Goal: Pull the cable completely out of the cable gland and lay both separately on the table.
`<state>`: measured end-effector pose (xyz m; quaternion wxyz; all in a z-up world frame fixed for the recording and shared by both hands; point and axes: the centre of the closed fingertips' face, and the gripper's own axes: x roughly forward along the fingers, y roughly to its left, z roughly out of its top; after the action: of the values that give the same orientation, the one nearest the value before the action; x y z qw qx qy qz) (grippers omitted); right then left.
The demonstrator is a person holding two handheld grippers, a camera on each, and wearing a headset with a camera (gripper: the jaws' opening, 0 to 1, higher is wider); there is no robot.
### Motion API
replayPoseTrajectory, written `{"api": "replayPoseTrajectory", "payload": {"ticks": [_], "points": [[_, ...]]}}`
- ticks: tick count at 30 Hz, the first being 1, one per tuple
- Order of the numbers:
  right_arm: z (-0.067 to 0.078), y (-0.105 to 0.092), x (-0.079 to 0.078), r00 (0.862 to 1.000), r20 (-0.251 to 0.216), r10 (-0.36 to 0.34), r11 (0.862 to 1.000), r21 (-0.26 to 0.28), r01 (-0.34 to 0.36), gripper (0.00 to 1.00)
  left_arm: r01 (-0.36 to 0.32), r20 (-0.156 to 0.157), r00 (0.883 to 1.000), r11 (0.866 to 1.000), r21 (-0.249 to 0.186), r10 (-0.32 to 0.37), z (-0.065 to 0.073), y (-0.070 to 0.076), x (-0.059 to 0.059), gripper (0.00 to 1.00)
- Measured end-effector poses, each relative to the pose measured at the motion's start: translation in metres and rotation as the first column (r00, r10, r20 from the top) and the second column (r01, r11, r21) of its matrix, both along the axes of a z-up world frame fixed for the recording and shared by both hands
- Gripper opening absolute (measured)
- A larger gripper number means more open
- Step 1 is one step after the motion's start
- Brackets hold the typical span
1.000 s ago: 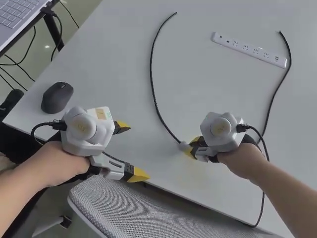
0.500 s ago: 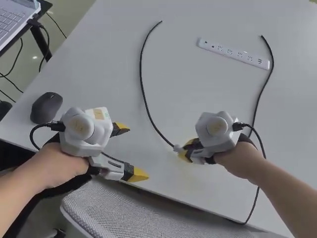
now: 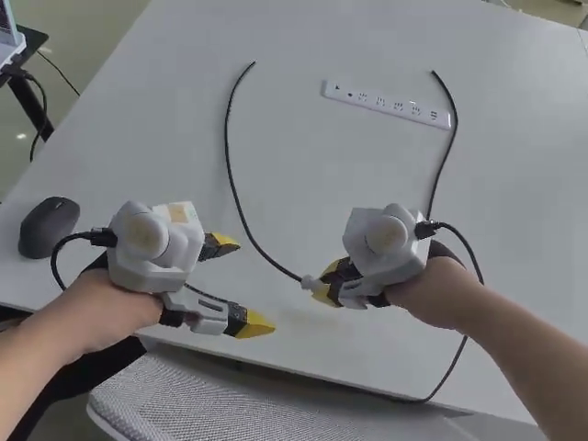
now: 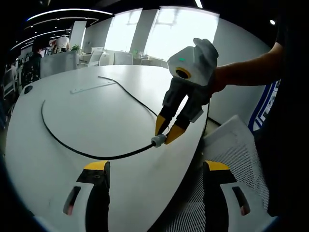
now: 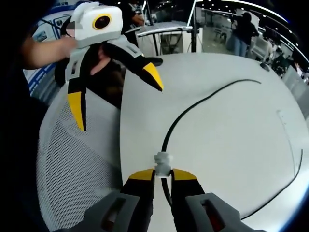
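The white table [image 3: 165, 119] takes up most of the head view, with the grey mesh back of a chair [image 3: 184, 404] just under its near edge. On the tabletop a long thin black cable [image 3: 230, 175] lies in one wide open curve: it starts far up the surface, bows out to one side and sweeps back toward the near edge, flat on the table for most of its run. Its near end is off to the side of the left gripper [image 3: 254, 283], which is held near the table edge above the chair with its two yellow-tipped jaws spread wide and nothing between them. Those jaws point across at the right gripper [image 3: 317, 280], with a clear gap between the two tools. The right gripper's jaws are drawn nearly together at the cable's near end. A white power strip [image 3: 386, 100] lies well beyond the grippers with its own dark lead trailing toward the person, and a dark mouse [image 3: 48, 226] sits near the table's left edge. Smallest is the cable gland [image 5: 162, 163], a short pale-grey plastic fitting with a ribbed, stepped body, still threaded on the cable. In the right gripper view it sits pinched at the very tips of the right gripper's jaws, the long run of cable leaving its far side and a short black length passing back between the jaws
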<state>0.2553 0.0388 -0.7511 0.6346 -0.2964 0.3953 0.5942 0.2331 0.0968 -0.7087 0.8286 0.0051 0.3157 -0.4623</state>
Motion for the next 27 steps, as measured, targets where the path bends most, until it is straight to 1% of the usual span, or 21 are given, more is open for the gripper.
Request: {"api": "replayPoseTrajectory", "payload": {"ticks": [1,4,7,10,12,13,17,20,21,23,27], "points": [[0.003,-0.001,-0.002,1.0,0.011,0.009,1.0,0.0,-0.009,0.07,0.01,0.002,1.0,1.0,0.003,-0.01,0.0,-0.002,0.0,0.77],[0.009,-0.002,-0.005,1.0,0.022,0.013,1.0,0.003,-0.013,0.07,0.029,0.009,1.0,1.0,-0.004,-0.029,0.002,-0.007,0.001,0.76],[0.012,-0.004,-0.008,0.999,0.034,0.026,1.0,0.0,-0.026,0.07,0.052,0.016,0.999,0.999,0.009,-0.052,0.001,-0.011,0.002,0.75],[0.016,-0.005,-0.011,0.998,0.04,0.038,0.999,-0.001,-0.038,0.07,0.061,0.016,0.998,0.998,0.0,-0.061,0.002,-0.015,0.004,0.75],[0.02,-0.006,-0.013,0.998,0.045,0.049,0.999,-0.001,-0.049,0.07,0.066,0.021,0.998,0.998,-0.013,-0.066,0.003,-0.018,0.006,0.75],[0.021,-0.006,-0.014,0.997,0.047,0.055,0.998,-0.002,-0.055,0.07,0.07,0.02,0.997,0.997,-0.028,-0.07,0.005,-0.021,0.006,0.74],[0.031,-0.003,-0.016,0.994,0.07,0.089,0.996,-0.003,-0.089,0.07,0.087,0.022,0.996,0.995,-0.053,-0.086,0.006,-0.029,0.01,0.73],[0.039,0.0,-0.017,0.991,0.082,0.102,0.995,0.005,-0.103,0.07,0.102,0.009,0.995,0.992,-0.079,-0.101,0.006,-0.035,0.011,0.71],[0.042,0.001,-0.017,0.99,0.09,0.108,0.994,0.01,-0.109,0.07,0.106,0.008,0.994,0.991,-0.079,-0.106,0.007,-0.037,0.011,0.7],[0.048,0.004,-0.017,0.987,0.103,0.126,0.992,0.016,-0.129,0.07,0.12,0.02,0.993,0.989,-0.085,-0.119,0.009,-0.039,0.012,0.68],[0.052,0.006,-0.017,0.982,0.116,0.149,0.988,0.018,-0.152,0.07,0.125,0.012,0.992,0.985,-0.122,-0.124,0.012,-0.042,0.014,0.66]]}}
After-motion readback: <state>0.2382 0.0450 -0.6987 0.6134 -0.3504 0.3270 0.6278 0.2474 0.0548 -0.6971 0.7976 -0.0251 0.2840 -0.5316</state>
